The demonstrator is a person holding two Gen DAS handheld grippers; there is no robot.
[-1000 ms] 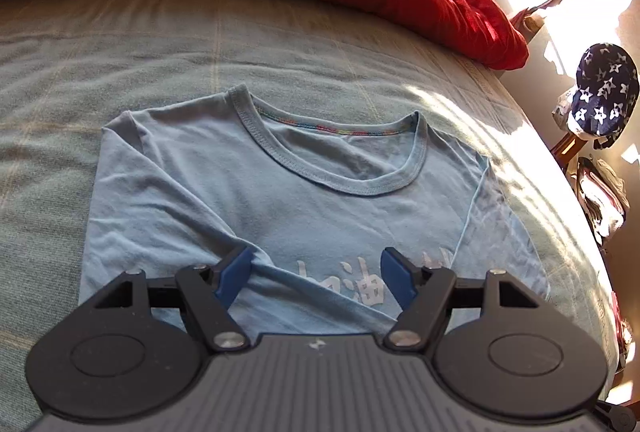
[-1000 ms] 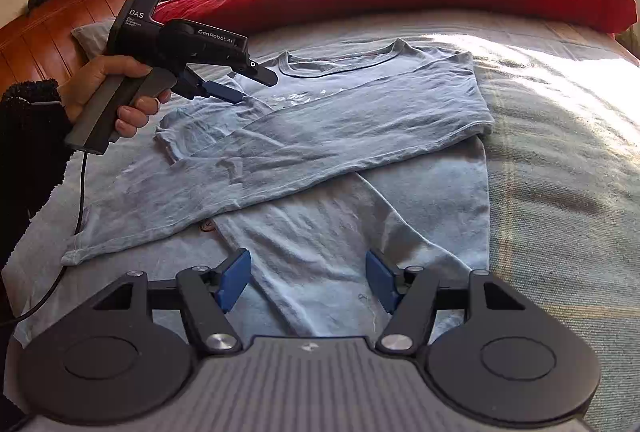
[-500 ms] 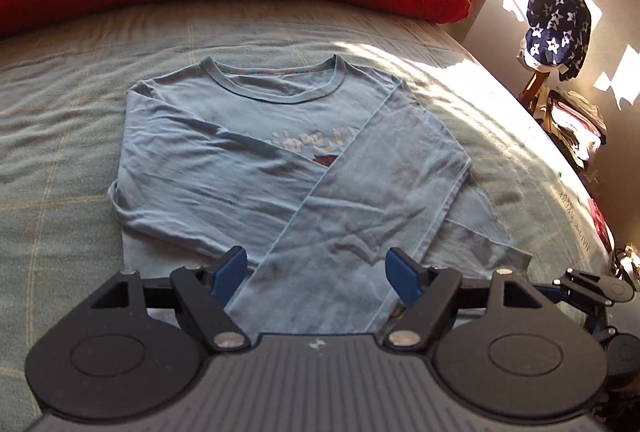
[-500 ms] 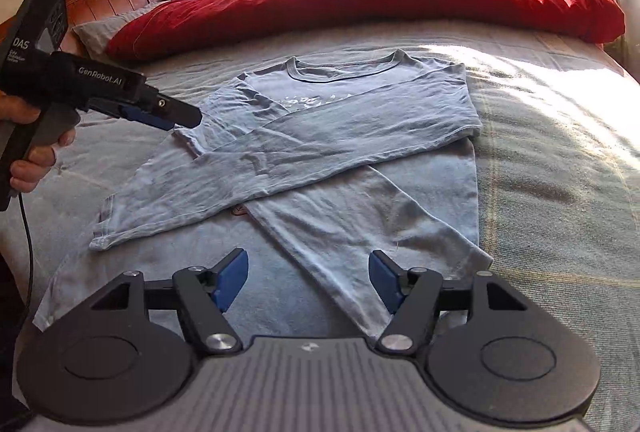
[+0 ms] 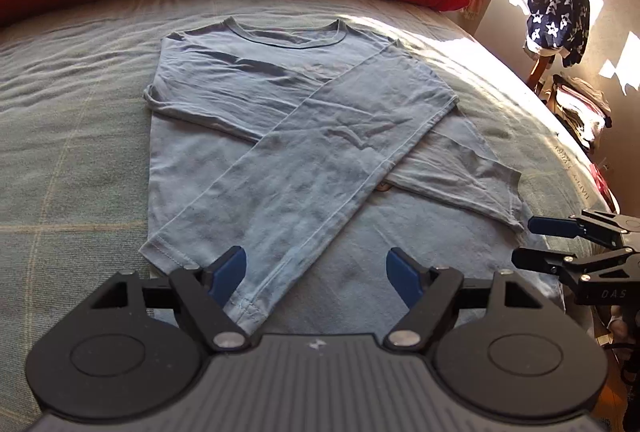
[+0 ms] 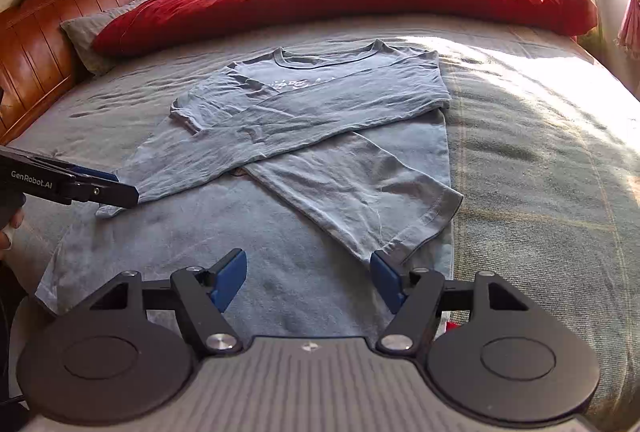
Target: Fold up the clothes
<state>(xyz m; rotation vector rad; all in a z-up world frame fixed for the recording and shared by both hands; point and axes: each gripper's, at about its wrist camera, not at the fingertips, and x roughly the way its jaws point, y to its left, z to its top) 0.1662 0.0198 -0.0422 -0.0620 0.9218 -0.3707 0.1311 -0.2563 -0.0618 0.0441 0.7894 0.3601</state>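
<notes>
Both claws, left claw (image 5: 316, 270) and right claw (image 6: 306, 280), gape wide and empty, their jaws having just been opening, above the near hem of the blue shirt (image 5: 304, 136) spread flat on the bed (image 5: 72, 136) ahead.

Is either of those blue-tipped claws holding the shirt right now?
No: in each wrist view the blue shirt lies flat on the bed, and both the left gripper and right gripper stand open with nothing pinched.

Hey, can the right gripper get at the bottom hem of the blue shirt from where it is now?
Probably yes. The right gripper is open and empty, hovering over the blue shirt near its hem end; nothing lies between them. The left gripper stays off to the side, near a cuff.
</notes>
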